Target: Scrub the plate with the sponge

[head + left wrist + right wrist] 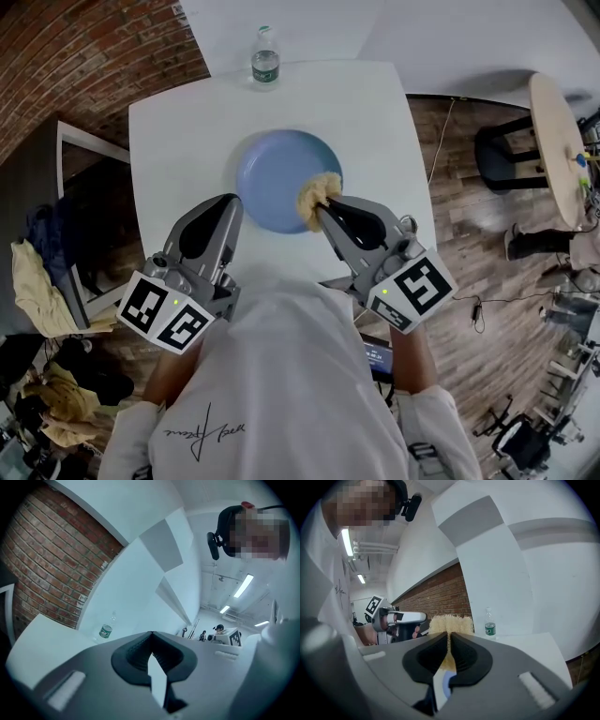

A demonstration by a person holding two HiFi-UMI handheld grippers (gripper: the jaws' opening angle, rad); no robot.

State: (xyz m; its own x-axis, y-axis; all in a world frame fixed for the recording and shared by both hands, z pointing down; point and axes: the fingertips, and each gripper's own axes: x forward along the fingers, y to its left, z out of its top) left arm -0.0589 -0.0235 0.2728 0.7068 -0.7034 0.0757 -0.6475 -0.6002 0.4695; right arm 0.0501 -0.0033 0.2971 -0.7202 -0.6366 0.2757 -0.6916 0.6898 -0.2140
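A round blue plate point(279, 176) lies in the middle of the white table point(178, 131). A yellowish, fibrous sponge point(318, 194) rests on the plate's right front rim, and my right gripper point(324, 209) is shut on it. In the right gripper view the sponge point(450, 622) sticks out past the tips of the shut gripper point(449, 634), with a sliver of blue plate point(447, 682) below. My left gripper point(232, 201) hovers just left of the plate's front edge. It is shut on nothing, and its tips point(150, 634) meet in the left gripper view.
A water bottle with a green label point(265, 60) stands at the table's far edge, also seen as a bottle point(107, 629) and a bottle point(489, 626). A brick wall point(84, 56) lies to the left. Stools and cables point(525, 159) stand on the wooden floor to the right.
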